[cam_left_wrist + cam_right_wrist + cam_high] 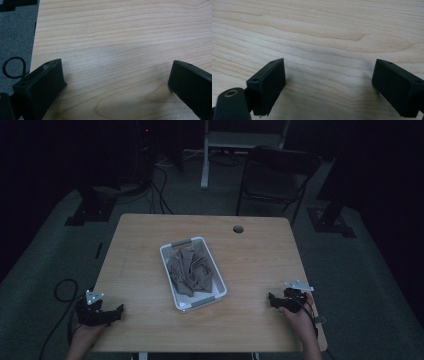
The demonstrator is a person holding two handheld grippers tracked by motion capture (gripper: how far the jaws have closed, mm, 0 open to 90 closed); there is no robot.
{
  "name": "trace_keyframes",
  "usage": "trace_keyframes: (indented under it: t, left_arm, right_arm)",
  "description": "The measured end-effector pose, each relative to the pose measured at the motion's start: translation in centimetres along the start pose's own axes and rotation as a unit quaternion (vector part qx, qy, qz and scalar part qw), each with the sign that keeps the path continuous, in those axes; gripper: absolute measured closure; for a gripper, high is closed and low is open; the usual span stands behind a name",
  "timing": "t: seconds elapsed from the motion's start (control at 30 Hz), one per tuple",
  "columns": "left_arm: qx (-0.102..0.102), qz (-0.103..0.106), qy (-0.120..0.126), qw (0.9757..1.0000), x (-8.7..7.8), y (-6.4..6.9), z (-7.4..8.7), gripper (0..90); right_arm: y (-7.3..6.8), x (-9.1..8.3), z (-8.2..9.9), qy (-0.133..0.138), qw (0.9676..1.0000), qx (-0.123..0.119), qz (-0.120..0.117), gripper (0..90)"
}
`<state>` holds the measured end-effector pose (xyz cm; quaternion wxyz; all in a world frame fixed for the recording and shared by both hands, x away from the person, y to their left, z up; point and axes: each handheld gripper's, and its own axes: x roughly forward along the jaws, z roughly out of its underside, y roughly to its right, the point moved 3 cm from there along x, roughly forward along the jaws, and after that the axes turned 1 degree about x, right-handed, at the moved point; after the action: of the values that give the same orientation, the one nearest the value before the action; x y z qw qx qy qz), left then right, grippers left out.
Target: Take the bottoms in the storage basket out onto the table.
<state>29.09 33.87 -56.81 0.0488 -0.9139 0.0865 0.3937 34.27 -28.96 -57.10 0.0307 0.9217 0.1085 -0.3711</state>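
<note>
Fingers (pixel 42 85) of both grippers spread wide over bare table (pixel 120 37), high view adds white basket (pixel 171 285) — grey cloth (pixel 190 267) inside.

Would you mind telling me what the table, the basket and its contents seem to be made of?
Table: pale wood or wood-look laminate, matt, with visible grain. Basket: probably white plastic, with thin smooth walls and grey handles. Contents: likely grey-brown cloth, soft and crumpled into folds.

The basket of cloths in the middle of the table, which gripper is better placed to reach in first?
Probably the right gripper, narrowly. Both grippers are open and empty at the table's near edge, but the basket has its near end angled toward the right side, while the left gripper sits slightly farther off.
</note>
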Motion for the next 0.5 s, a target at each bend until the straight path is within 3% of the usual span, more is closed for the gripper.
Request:
trace_keyframes:
  t: [0.5]
  left_arm:
    - [0.002, 0.002, 0.000, 1.0000, -0.01, -0.03, 0.01, 0.8]
  right_arm:
    - [-0.01, 0.00, -0.01, 0.000, 1.0000, 0.000, 0.000, 11.1]
